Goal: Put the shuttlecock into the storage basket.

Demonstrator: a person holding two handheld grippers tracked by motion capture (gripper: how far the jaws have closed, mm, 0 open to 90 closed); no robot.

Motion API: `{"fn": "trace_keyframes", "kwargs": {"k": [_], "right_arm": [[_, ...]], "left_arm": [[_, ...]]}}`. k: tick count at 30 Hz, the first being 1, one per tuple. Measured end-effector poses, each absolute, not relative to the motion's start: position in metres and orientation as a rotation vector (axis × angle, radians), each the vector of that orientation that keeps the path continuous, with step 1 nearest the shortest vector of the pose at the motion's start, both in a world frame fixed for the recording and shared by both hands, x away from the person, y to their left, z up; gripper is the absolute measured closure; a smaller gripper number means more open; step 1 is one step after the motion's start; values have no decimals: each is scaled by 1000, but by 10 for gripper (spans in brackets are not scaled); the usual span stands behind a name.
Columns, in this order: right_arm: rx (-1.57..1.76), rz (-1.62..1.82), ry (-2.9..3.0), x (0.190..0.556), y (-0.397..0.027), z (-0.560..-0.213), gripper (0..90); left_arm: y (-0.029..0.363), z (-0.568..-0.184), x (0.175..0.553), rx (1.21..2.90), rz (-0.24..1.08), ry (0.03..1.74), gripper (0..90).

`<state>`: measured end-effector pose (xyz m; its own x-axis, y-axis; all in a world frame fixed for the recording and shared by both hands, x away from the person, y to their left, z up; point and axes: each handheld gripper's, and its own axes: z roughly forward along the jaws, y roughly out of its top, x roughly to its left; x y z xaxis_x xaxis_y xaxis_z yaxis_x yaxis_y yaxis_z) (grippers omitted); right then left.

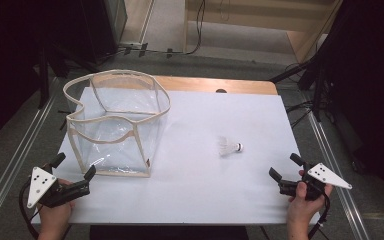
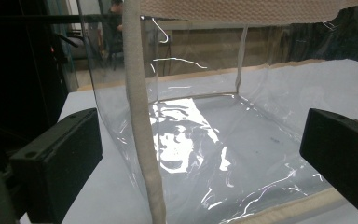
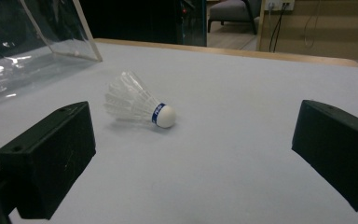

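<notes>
Right gripper point(image 1: 282, 175) faces the shuttlecock point(image 1: 228, 147) lying on the table point(image 1: 195, 200), jaws released, lined up to grab. Left gripper point(image 1: 73, 166), jaws spread wide, sits by the clear bag point(image 1: 117, 122), probably to steady it.

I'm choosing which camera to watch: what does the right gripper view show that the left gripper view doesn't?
Right gripper view alone: the shuttlecock lying on its side ahead of the open right tongs, cork toward the camera. Left gripper view alone: the bag's beige corner seam standing close between the open left tongs. Both: the clear bag and the white table.
</notes>
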<state>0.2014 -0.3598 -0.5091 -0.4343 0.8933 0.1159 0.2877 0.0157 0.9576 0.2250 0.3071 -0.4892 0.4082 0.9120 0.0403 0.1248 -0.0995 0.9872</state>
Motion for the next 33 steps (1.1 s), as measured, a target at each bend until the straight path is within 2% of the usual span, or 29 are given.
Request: {"fn": "trace_keyframes", "kwargs": {"k": [12, 33], "right_arm": [[1200, 1429, 1784, 199, -357, -493, 0], [1079, 1405, 1922, 228, -327, -465, 0]], "left_arm": [[307, -490, 224, 1534, 874, 944, 0], [306, -490, 223, 1541, 877, 934, 0]]}}
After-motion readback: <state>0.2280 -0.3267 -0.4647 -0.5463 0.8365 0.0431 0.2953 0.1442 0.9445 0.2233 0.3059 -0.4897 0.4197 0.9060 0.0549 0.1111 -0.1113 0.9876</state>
